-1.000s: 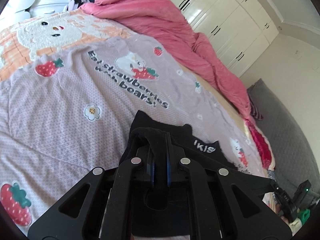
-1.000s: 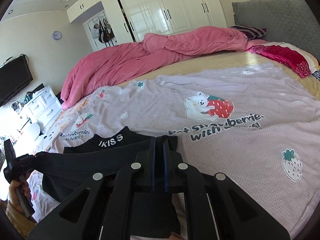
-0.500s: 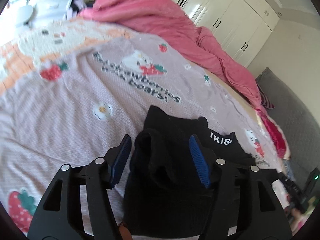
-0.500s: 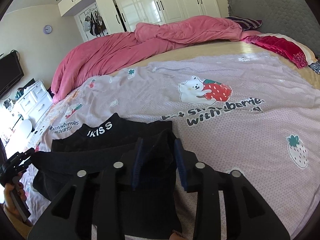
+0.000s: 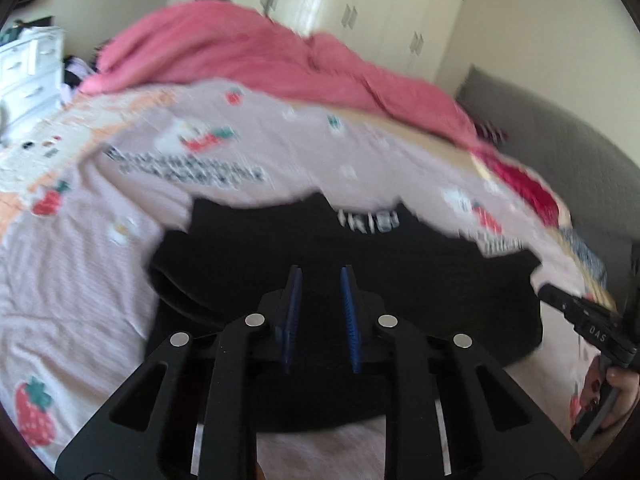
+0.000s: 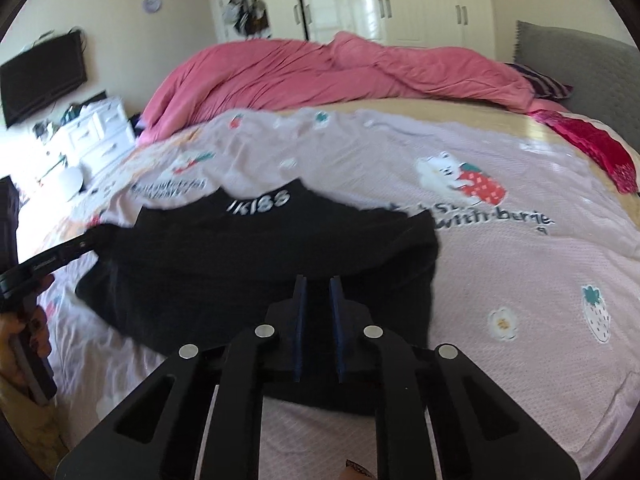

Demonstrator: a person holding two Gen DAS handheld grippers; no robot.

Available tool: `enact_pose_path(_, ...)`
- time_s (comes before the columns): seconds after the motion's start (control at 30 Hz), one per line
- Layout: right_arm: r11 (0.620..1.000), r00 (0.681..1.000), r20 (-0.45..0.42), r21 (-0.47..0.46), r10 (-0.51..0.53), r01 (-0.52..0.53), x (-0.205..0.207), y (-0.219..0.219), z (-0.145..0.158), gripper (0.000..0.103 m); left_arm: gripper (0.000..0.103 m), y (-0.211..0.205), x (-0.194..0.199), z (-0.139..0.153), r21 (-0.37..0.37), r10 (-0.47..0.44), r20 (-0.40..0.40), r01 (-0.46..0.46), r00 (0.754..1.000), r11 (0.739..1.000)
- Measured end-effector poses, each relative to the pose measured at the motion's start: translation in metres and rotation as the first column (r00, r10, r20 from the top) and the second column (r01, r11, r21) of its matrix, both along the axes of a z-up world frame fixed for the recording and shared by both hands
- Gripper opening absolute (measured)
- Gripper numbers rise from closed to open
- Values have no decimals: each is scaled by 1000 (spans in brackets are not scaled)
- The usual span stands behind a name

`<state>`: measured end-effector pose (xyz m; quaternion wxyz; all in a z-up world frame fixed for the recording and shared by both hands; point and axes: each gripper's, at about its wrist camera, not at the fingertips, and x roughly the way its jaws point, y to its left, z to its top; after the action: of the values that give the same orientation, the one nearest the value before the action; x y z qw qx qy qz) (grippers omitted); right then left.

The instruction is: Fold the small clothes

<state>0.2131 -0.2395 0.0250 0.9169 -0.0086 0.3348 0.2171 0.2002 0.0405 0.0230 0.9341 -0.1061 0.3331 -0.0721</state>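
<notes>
Black top (image 6: 256, 272) lies flat on the lilac strawberry-print sheet (image 6: 520, 280), white lettering at its 12 o'clock edge. Left gripper (image 5: 320, 276) and right gripper (image 6: 317, 280) hover over its near edge. Both jaws are closing, a narrow gap left, nothing pinched.

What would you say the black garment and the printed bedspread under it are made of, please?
The black garment looks like a soft matte knit, probably cotton jersey: it drapes limply without shine. The printed bedspread seems a thin woven or quilted cotton, judging by its fine dimpled grid texture and shallow wrinkles.
</notes>
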Motion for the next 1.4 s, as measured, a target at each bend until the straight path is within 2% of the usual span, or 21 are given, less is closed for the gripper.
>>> enact_pose_path(0.1,999,999,-28,-38,35,-36,-6,15,-10,11,12,-11,7,-20,22,-66,-92,68,994,997)
enact_pose_path(0.23,998,995,-94,-52,41,-46,-4,26,-27,11,12,-12,11,-34,57,-62,-149,71,987,996)
enact_pose_path(0.37,994,989,-142,-99,30,-44,9,35,-46,11,12,-7,13,-37,60,-53,-149,62,987,996)
enact_pose_path(0.43,995,987,-161,-88,27,-41,18,37,-52,11,12,-7,14,-38,73,-44,-142,55,989,996)
enact_pose_path(0.53,995,990,-141,-88,28,-41,27,42,-51,11,14,-5,18,-37,78,-29,-121,39,992,996)
enact_pose_path(0.67,996,988,-152,-82,17,-30,47,49,-53,11,21,2,16,-28,64,-14,-63,18,998,998)
enact_pose_path(0.73,997,987,-157,-70,14,-25,57,52,-53,11,27,4,9,-21,30,-43,-36,44,998,999)
enact_pose_path(0.8,998,986,-164,-59,11,-21,66,54,-51,11,45,1,1,-15,-21,-108,-8,108,994,994)
enact_pose_path(0.9,999,987,-162,-40,9,-15,80,57,-46,11,46,-12,1,-15,-65,-188,-1,188,982,980)
enact_pose_path(1.03,1000,985,-175,-15,-5,3,104,60,-39,11,47,-30,6,-29,-37,-234,-69,231,970,972)
enact_pose_path(1.13,1000,978,-210,18,-17,21,124,62,-39,11,47,-31,14,-36,-4,-209,-91,210,974,978)
enact_pose_path(1.33,998,973,-228,30,-44,52,152,67,-38,11,47,-12,40,-44,29,-102,-121,106,987,994)
enact_pose_path(1.37,998,973,-225,29,-50,58,154,67,-38,11,49,-8,43,-43,33,-79,-119,83,990,996)
enact_pose_path(1.4,997,974,-219,30,-56,64,156,67,-37,11,56,-2,47,-41,31,-52,-113,56,992,998)
